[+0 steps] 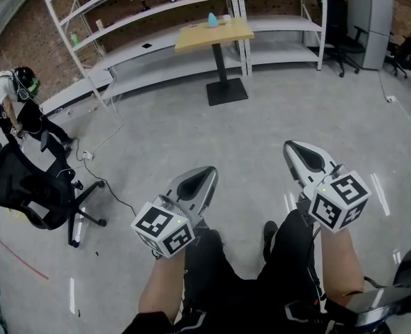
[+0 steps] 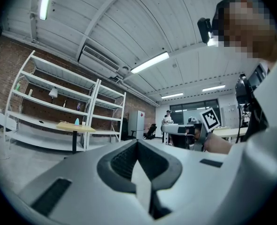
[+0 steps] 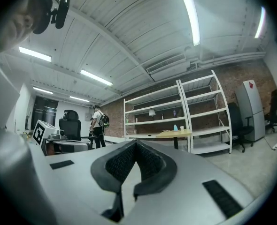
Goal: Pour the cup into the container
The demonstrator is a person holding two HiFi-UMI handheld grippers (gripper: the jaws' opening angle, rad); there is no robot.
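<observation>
A small white cup [image 1: 226, 19] and a teal container [image 1: 212, 21] stand on a wooden table [image 1: 191, 40] far off, near the shelves. The left gripper view shows the same table [image 2: 68, 126] small at the left, and the right gripper view shows the table [image 3: 164, 134] in the distance. My left gripper [image 1: 207, 172] and right gripper [image 1: 293, 147] are held level above my legs, pointing at the room. Both are shut with nothing between the jaws. The left gripper's [image 2: 138, 143] jaw tips meet, and so do the right gripper's [image 3: 135, 143].
A black office chair [image 1: 24, 186] stands at the left with a cable on the floor beside it. A person [image 1: 17, 99] is further left. White shelves [image 1: 157, 16] line the brick wall. A grey cabinet [image 1: 369, 12] and more chairs [image 1: 341, 26] are at the right.
</observation>
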